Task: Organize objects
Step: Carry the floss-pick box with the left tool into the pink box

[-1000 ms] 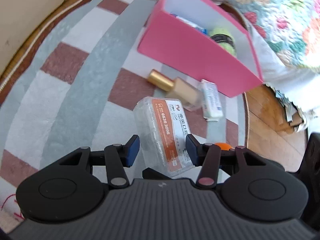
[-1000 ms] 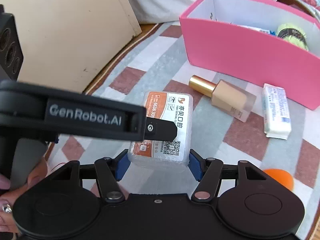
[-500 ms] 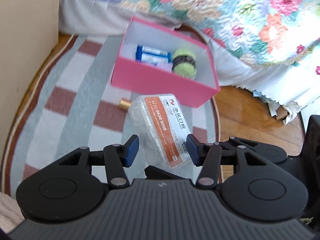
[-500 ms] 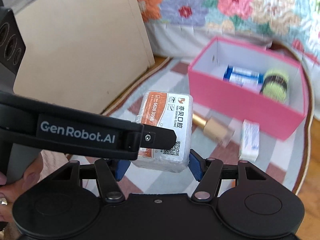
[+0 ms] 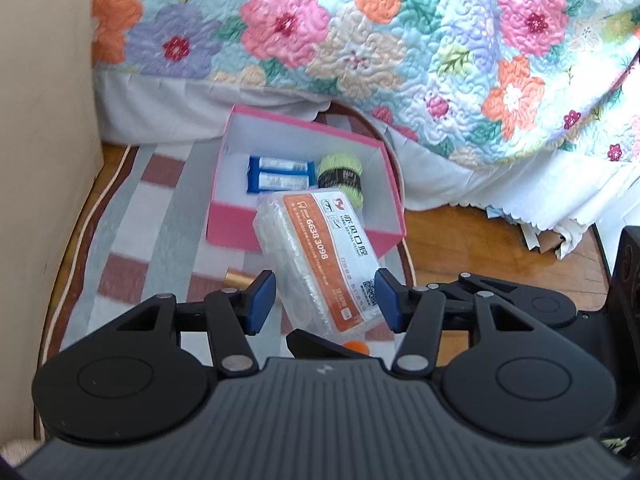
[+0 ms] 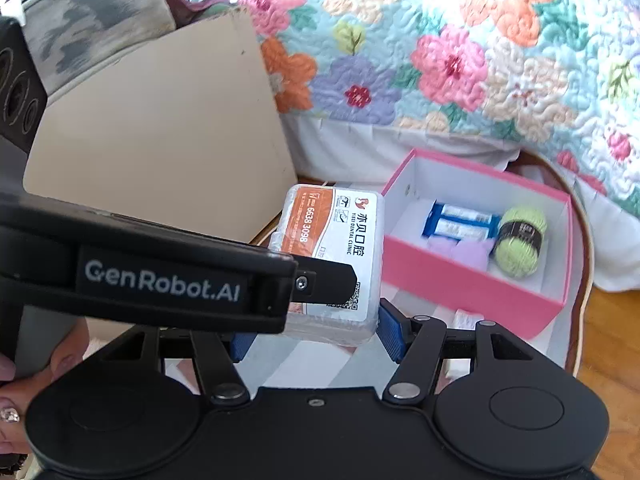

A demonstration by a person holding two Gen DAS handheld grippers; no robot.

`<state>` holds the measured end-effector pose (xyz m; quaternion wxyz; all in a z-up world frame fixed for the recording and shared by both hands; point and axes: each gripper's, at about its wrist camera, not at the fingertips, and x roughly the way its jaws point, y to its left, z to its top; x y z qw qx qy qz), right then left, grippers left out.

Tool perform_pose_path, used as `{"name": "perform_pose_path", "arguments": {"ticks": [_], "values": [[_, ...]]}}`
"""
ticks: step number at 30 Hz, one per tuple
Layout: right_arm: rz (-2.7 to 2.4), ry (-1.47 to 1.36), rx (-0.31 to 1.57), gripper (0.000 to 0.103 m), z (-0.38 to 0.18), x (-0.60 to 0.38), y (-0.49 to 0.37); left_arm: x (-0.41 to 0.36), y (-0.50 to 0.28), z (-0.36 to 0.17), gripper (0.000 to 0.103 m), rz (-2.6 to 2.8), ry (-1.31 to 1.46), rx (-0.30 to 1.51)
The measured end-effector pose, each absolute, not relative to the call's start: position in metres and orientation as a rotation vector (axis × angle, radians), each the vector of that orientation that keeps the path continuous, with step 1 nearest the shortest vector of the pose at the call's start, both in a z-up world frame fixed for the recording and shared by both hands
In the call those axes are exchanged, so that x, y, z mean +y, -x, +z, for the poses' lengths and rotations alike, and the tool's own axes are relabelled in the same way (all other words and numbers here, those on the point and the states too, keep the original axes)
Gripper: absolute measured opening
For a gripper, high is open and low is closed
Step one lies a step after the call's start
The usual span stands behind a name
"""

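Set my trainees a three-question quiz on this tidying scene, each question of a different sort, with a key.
1. True or false: the pink box is empty.
2. The yarn ball in the box is: A red, B lime green, C white.
3. Fill in: the clear pack between the fingers of the left gripper carries an ___ label.
Key: 1 false, it holds blue packets and the yarn ball; 2 B; 3 orange.
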<state>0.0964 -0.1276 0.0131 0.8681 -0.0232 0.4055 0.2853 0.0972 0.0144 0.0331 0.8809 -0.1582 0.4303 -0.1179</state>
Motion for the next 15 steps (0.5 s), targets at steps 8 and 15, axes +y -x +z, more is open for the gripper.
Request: {"name": "perform_pose_path", "arguments": {"ticks": [8,15], "values": [[0.516,0.01,0.862,0.066,0.027,-0.129,-0.166,0.013,-0.173,0.039,0.052,-0.268,0.332,0.872],[0.466,-0.001,0.93,0.066,0.026,-0.145,-0.251,0.004,-0.261,0.022,0.052,-0.32,0.38,0.902]]}}
